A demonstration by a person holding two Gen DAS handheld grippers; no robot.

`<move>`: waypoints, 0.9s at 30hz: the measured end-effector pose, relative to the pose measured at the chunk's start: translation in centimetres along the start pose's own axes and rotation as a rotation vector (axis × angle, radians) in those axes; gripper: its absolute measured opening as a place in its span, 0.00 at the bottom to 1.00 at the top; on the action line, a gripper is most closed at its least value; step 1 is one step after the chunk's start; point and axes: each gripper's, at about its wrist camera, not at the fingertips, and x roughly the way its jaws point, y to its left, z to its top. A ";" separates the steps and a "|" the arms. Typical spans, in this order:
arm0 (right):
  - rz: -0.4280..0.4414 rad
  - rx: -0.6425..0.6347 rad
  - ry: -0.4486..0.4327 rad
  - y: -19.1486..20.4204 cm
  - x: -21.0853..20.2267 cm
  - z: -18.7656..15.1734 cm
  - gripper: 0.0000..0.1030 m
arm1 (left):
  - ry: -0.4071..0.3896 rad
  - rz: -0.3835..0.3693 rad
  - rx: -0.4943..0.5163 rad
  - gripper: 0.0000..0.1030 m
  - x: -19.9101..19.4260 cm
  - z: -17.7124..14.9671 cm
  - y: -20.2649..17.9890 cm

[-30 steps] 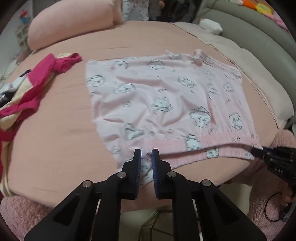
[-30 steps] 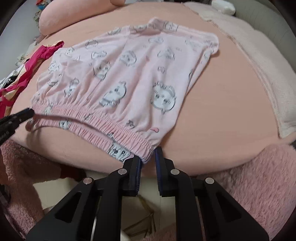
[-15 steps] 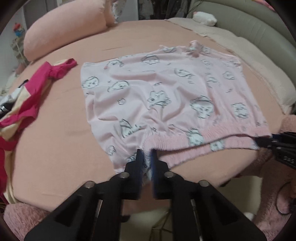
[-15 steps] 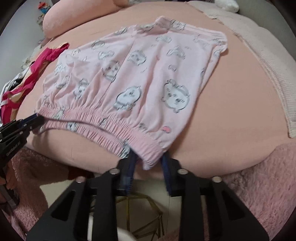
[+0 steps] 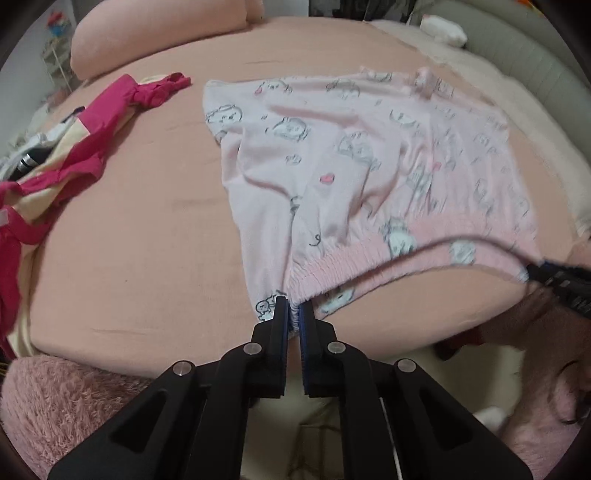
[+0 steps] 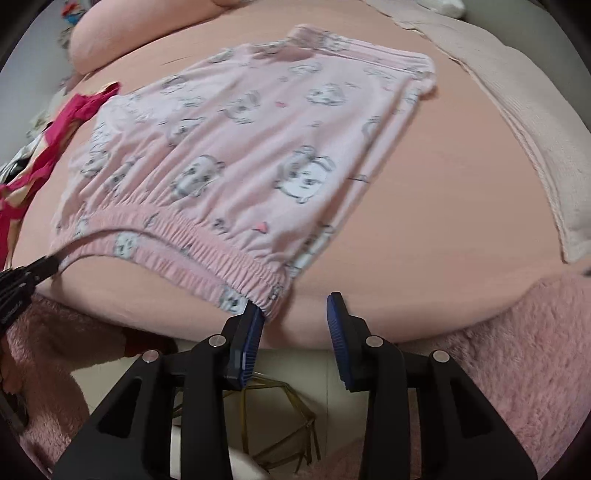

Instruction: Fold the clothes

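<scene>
Pink shorts [image 5: 351, 166] [image 6: 258, 147] printed with cartoon animals lie spread on the peach bed, their elastic waistband [image 5: 369, 254] [image 6: 184, 251] along the near edge. My left gripper [image 5: 293, 304] is shut on the waistband's left corner, with cloth pinched between its blue pads, though its jaws are easing open slightly. It shows at the left edge of the right wrist view [image 6: 33, 269]. My right gripper [image 6: 295, 304] is opening. The waistband's right corner rests against its left finger [image 6: 255, 317], and the other pad stands clear of the cloth. Its tip appears at the right of the left wrist view [image 5: 554, 273].
A magenta garment [image 5: 92, 129] [image 6: 55, 147] lies crumpled on the bed's left side. A pink pillow [image 5: 147, 33] sits at the far end, a beige blanket [image 6: 535, 129] along the right. Fluffy pink fabric [image 6: 517, 350] covers the bed's near side; a gold wire frame [image 6: 280, 424] stands below.
The right jaws have spread apart and released the waistband's right corner. The left jaws closed on the left corner and still pinch it; the shorts have rumpled slightly.
</scene>
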 end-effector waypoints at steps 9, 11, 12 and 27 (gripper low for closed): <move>0.015 -0.041 -0.003 1.5 0.4 0.3 0.27 | -0.021 0.010 -0.018 0.13 0.2 -0.1 -0.2; -0.055 -0.056 -0.029 1.7 -0.4 0.3 0.23 | -0.062 0.005 -0.018 0.12 -0.7 0.1 -0.3; -0.080 -0.047 -0.038 1.5 -0.8 0.2 0.22 | -0.083 0.003 -0.017 0.12 -1.3 0.1 -0.4; 0.154 0.036 -0.060 -0.9 -5.0 -0.3 0.32 | -0.050 -0.130 -0.070 0.22 -3.1 0.0 1.3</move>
